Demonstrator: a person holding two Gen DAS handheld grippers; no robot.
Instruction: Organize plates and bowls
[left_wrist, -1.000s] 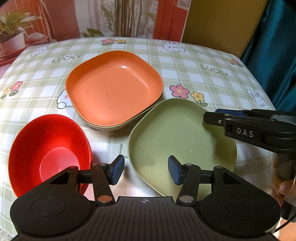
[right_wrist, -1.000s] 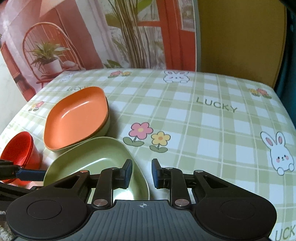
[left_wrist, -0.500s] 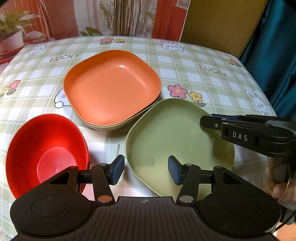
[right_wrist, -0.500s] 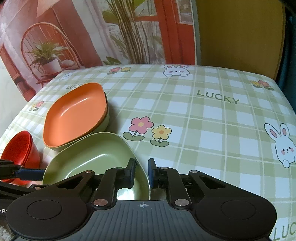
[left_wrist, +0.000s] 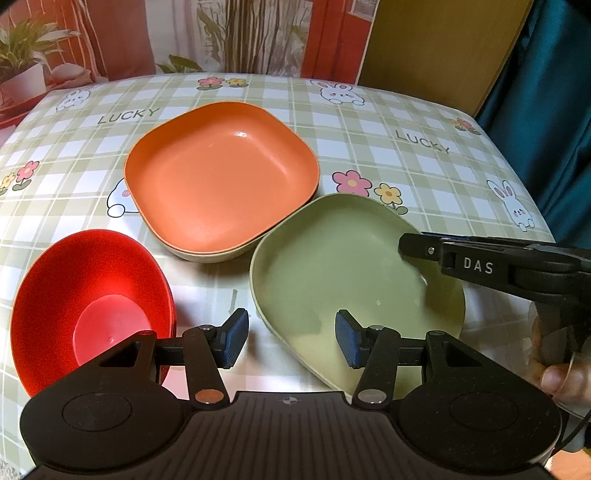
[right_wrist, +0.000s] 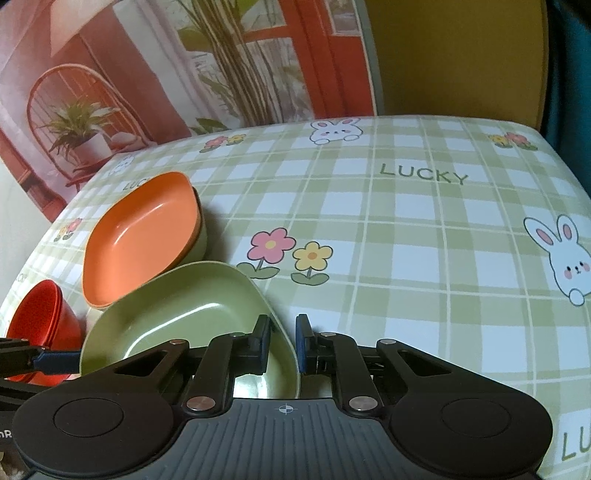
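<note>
left wrist view: tilted down over the desk (left_wrist: 369, 122) from its near edge, close above the red bowl (left_wrist: 88, 295) and green plate (left_wrist: 343, 269). right wrist view: lower, further right, facing the far wall. shared: green plate (right_wrist: 177, 306), orange plate (right_wrist: 140, 236), red bowl.
</note>
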